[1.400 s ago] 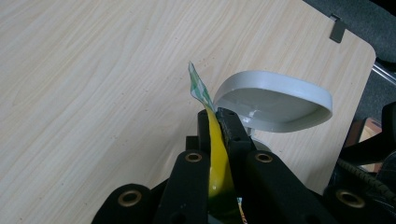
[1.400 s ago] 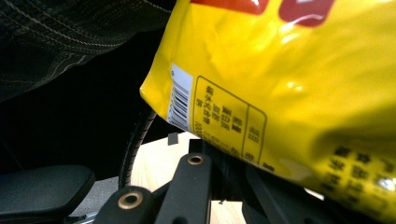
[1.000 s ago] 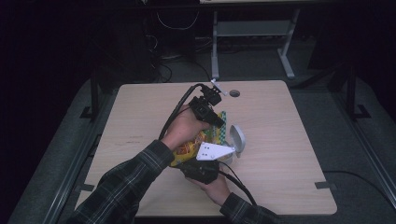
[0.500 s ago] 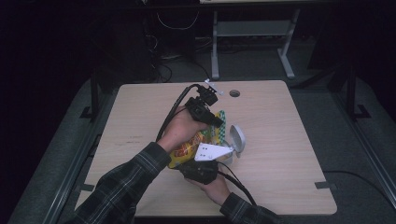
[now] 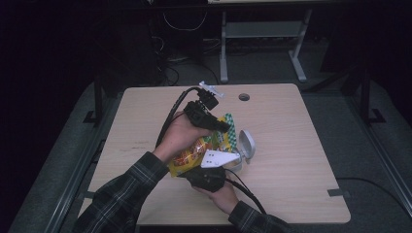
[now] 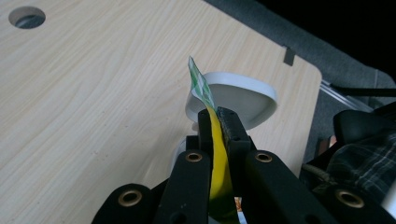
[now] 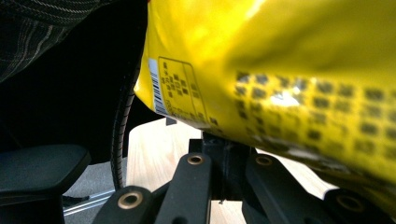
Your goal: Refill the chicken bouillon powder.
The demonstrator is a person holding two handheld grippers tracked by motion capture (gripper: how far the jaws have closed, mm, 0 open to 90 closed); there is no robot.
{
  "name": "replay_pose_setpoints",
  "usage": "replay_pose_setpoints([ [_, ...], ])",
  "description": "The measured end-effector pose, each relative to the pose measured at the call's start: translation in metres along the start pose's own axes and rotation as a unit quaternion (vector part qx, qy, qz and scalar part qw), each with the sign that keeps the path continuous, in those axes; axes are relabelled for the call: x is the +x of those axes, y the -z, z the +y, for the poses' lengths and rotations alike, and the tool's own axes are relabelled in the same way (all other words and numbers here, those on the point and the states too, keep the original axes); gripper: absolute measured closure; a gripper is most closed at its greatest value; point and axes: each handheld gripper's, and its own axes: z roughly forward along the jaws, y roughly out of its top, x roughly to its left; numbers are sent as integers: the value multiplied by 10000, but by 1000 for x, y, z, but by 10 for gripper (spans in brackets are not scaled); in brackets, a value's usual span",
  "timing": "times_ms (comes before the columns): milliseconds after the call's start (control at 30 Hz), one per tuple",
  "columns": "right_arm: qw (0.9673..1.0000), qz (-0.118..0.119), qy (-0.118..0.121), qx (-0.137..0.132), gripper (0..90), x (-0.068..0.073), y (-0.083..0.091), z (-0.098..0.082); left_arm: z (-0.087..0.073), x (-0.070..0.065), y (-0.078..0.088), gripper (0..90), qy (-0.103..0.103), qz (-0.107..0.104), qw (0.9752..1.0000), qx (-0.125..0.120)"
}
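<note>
Beside the white bowl (image 5: pixel 245 145), just above the table (image 5: pixel 301 160), I hold a yellow snack bag (image 5: pixel 204 145): left gripper (image 6: pixel 218 122) clamps its green-checked top edge, right gripper (image 5: pixel 214 167) pinches the bottom. I should pull apart steadily (crinkly film slips), keeping both grips firm.

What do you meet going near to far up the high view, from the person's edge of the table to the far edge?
Right tongs clamped on the yellow snack bag → white bowl → left tongs gripping the bag's green-and-white end → round hole in the table.
</note>
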Motion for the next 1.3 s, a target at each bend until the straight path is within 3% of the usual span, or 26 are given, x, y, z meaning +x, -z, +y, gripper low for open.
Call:
replay_pose_setpoints([
  [400,9998,-62,-71,193,900,-1,-5,-5,-18,7,33,900,-51,-123,9982,-580],
  [667,9996,-125,-204,163,900,-7,-1,-3,-31,14,53,900,-54,-32,9961,-883],
  [900,9995,-182,-204,181,900,-9,-1,-5,-52,33,74,900,222,53,9919,-1247],
  [1200,9995,-214,-109,208,900,-8,-1,-5,-71,48,74,900,258,136,9865,-1611],
  [1300,9994,-230,-97,241,900,-8,1,-5,-77,54,70,900,313,161,9859,-1638],
])
